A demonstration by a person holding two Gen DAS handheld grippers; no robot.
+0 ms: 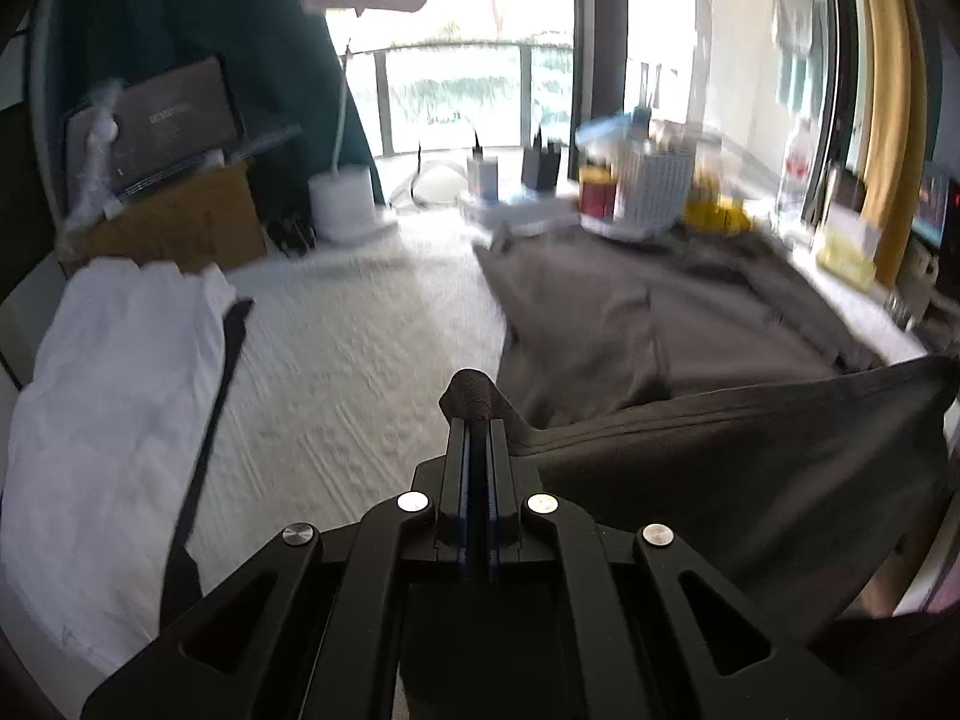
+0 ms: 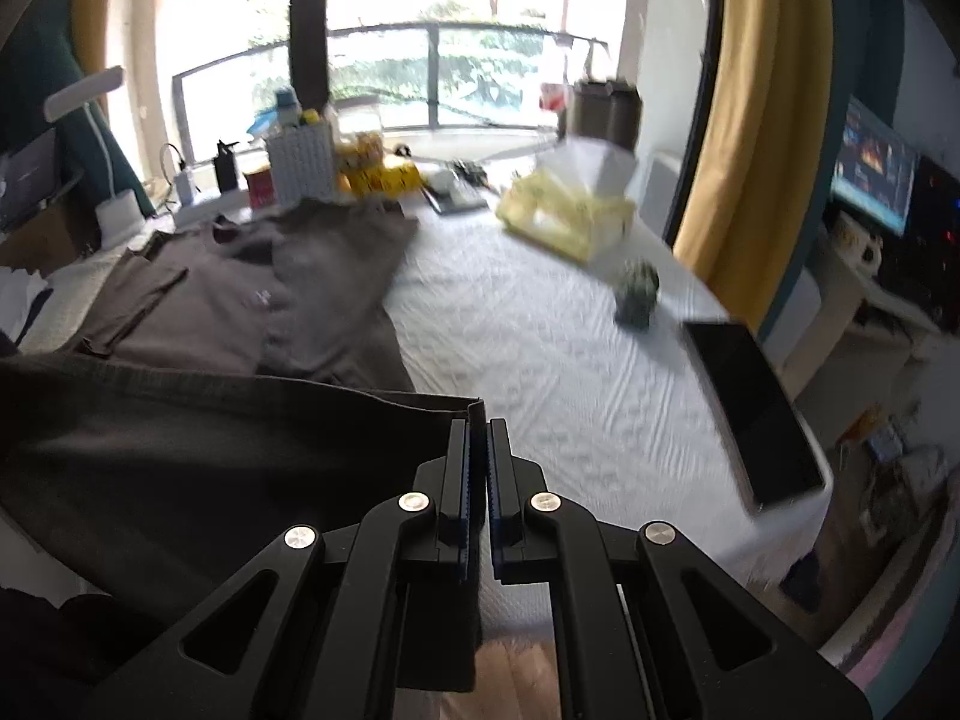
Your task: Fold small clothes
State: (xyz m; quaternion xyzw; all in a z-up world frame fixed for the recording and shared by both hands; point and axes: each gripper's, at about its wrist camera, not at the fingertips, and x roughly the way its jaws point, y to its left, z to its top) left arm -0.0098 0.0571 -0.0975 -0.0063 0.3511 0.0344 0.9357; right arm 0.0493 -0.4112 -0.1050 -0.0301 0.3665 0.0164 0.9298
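Note:
A dark grey-brown shirt point(image 1: 660, 324) lies on the white table cover, its near hem lifted off the table. My left gripper point(image 1: 477, 414) is shut on the hem's left corner, which bunches above the fingertips. My right gripper point(image 2: 478, 420) is shut on the hem's right corner. The hem point(image 2: 240, 420) stretches taut between the two grippers. The rest of the shirt point(image 2: 270, 300) lies flat further back, sleeves folded in.
A white garment with a dark strap point(image 1: 120, 396) lies at the left. At the back stand a cardboard box point(image 1: 180, 222), a white basket point(image 2: 300, 162) and yellow items point(image 2: 384, 174). At the right lie a yellow tissue box point(image 2: 564, 216), a small green object point(image 2: 637, 291) and a dark tablet point(image 2: 750, 408).

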